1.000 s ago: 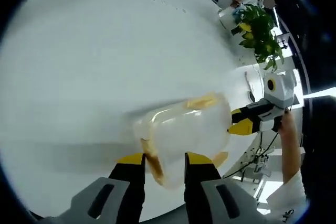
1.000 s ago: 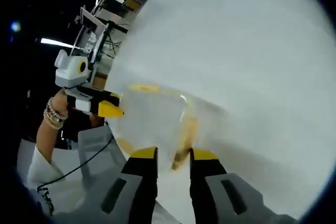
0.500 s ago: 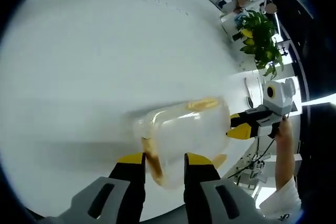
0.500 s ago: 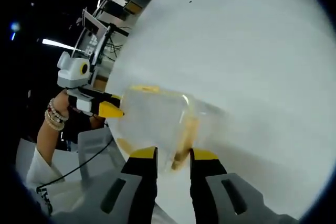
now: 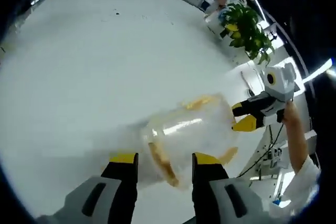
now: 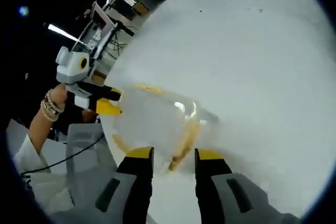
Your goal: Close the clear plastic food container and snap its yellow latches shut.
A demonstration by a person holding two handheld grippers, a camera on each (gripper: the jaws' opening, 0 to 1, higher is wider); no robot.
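The clear plastic container (image 5: 191, 132) lies on the white table (image 5: 100, 56), with its lid on as far as I can tell. A yellow latch (image 5: 161, 163) on its near end sits between the jaws of my left gripper (image 5: 165, 158), which stands open, with gaps on both sides. My right gripper (image 5: 245, 116) meets the container's far end. In the right gripper view the container (image 6: 155, 121) shows another yellow latch (image 6: 182, 144) between the open jaws of my right gripper (image 6: 174, 154). My left gripper (image 6: 107, 102) touches the opposite end.
A potted plant (image 5: 241, 27) and shelves stand beyond the table's far edge. A person's hand (image 5: 291, 124) holds the right gripper, and a wrist with bracelets (image 6: 50, 108) holds the left one. Wide bare tabletop (image 6: 252, 51) lies beyond the container.
The jaws of both grippers have spread a little wider around the container's end latches. Both views have tilted slightly. The container stays in place.
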